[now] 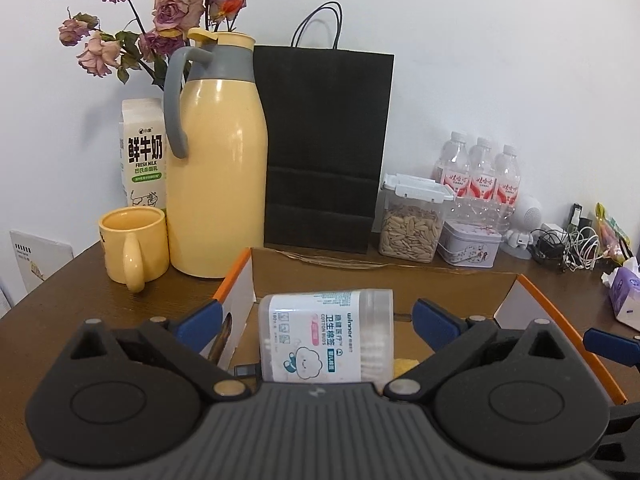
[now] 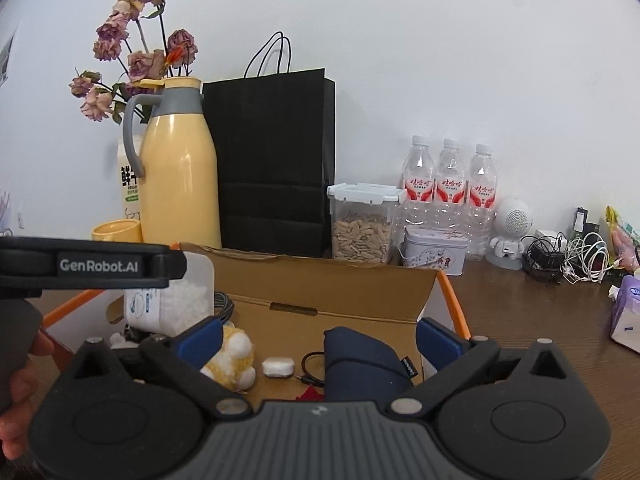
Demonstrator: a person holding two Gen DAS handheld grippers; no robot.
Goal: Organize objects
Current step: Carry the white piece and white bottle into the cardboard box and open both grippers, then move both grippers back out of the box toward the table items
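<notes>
Your jaws are standing spread on both sides: the left gripper [image 1: 316, 318] is hanging wide around the cotton bud jar [image 1: 326, 338] without pinching it, and the right gripper [image 2: 318, 338] is gaping over the navy pouch [image 2: 366, 364], gripping nothing. The jar is lying on its side inside the cardboard box [image 1: 384, 276], toward the box's left end, its lid pointing right, so it looks released rather than carried. In the right wrist view the pouch is sitting near the box's front, with a yellow-and-white plush toy [image 2: 234, 354], a small white earbud case [image 2: 278, 367] and a black cable [image 2: 310, 368] lying beside it on the box floor. You are gathering loose small things into the box, which keeps the worktop [image 1: 80, 292] free around the yellow jug [image 1: 218, 168] and mug [image 1: 134, 244]. The pouch, as I judge it, is either your next grasp or already settled.
</notes>
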